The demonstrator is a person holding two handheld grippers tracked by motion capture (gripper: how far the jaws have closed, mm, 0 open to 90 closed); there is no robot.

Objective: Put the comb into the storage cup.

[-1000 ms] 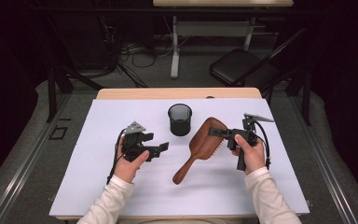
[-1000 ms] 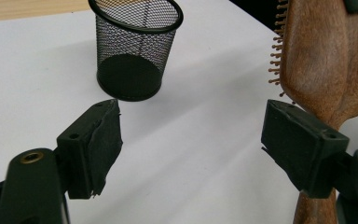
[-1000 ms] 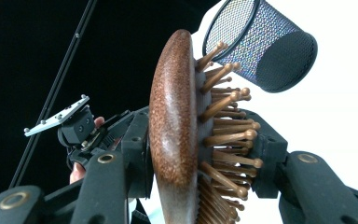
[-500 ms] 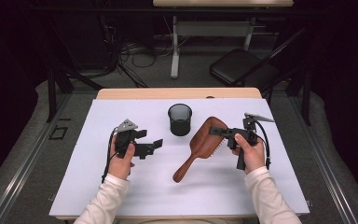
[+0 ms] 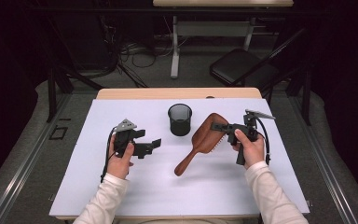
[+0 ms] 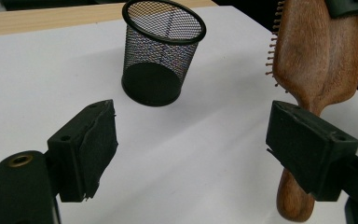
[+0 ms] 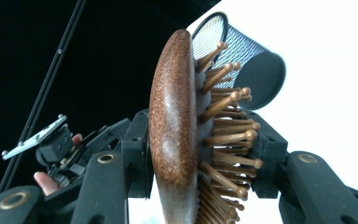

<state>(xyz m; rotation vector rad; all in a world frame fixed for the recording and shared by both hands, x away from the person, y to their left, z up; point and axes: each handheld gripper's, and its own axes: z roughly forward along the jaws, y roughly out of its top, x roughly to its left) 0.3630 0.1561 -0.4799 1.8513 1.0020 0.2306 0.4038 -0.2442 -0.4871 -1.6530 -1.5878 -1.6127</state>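
Change: your left gripper (image 5: 153, 145) has drifted outward from the wooden paddle hairbrush (image 5: 207, 137), jaws wide and empty.
Hold: your right gripper (image 5: 218, 126) clamps the brush head, handle tip on the white mat (image 5: 121, 196).
Meaning: likely a one-handed lift toward the mesh pen cup (image 5: 180, 119).
Unclear: whether the handle tip bears weight.

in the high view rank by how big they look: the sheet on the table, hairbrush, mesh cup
1. white sheet, by far the largest
2. wooden hairbrush
3. black mesh cup, the smallest, though it stands slightly farther from the camera
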